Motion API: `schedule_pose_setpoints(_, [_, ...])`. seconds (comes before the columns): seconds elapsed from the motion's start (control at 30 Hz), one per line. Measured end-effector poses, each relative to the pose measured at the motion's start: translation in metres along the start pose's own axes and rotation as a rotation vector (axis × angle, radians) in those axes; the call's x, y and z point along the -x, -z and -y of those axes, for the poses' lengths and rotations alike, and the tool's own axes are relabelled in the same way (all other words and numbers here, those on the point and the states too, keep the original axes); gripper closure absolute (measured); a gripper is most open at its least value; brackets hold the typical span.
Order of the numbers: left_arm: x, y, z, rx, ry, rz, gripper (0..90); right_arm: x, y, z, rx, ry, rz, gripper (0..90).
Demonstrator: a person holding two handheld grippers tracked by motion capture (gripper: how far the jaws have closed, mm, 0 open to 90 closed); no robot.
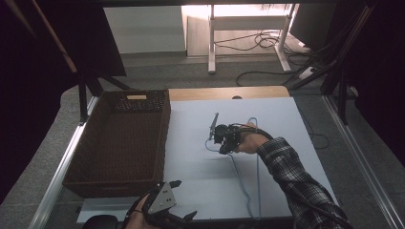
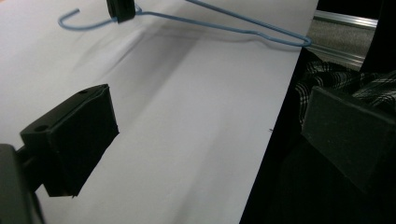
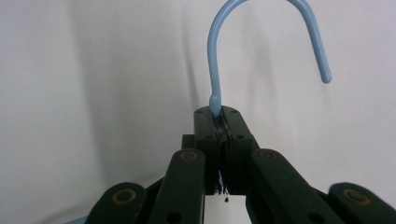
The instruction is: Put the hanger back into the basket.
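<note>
While right gripper (image 3: 219, 116) clamps the neck of one blue hanger (image 1: 248, 162), one wicker basket (image 1: 119, 138) sits off its left. Left gripper (image 2: 205, 126) idles, jaws apart, holding nothing.

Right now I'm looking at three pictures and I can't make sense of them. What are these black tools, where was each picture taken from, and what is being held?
A person works at a table with a hand-held gripper in each hand, a tool with two black jaws.

The high view looks down from above. The other two come from small cameras riding on the tools, looking along their jaws.

On the white surface stands a brown wicker basket.

The right hand-held gripper is shut on the neck of a light blue wire hanger, just below its hook; from above you see it mid-table.

The left hand-held gripper waits near the front edge, jaws apart, holding nothing.
</note>
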State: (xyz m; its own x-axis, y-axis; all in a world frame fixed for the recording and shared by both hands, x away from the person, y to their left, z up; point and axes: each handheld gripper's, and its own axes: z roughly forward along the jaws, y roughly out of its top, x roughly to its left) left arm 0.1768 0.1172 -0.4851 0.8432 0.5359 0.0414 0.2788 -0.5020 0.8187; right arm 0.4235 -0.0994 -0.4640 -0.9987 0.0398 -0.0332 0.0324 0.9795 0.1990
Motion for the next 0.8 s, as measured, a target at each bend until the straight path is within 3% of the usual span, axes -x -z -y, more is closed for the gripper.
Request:
schedule_pose_setpoints(0.03, [0.0,0.0,0.0,0.001,0.0,-0.002,3.4,-0.002,0.007,0.004,0.031,-0.03,0.002,86.5])
schedule_pose_setpoints(0.23, [0.0,0.0,0.0,0.005,0.007,0.0,3.4,-0.005,0.021,0.014,0.118,-0.062,0.039,86.5])
schedule_pose_setpoints(0.4, [-0.001,-0.001,0.0,-0.009,0.039,0.016,4.0,-0.007,0.042,0.029,0.256,-0.104,0.067,86.5])
schedule_pose_setpoints(0.43, [-0.001,-0.001,0.0,-0.009,0.039,0.016,4.2,-0.007,0.042,0.029,0.256,-0.104,0.067,86.5])
schedule_pose_setpoints(0.5, [-0.001,-0.001,-0.001,-0.011,0.057,0.02,4.4,-0.01,0.052,0.037,0.321,-0.13,0.087,86.5])
schedule_pose_setpoints(0.57, [-0.002,-0.001,-0.001,-0.012,0.06,0.023,4.6,-0.011,0.056,0.04,0.338,-0.138,0.094,86.5])
schedule_pose_setpoints(0.8, [-0.006,0.002,-0.003,-0.011,0.134,0.048,5.5,-0.024,0.079,0.062,0.53,-0.202,0.191,86.5])
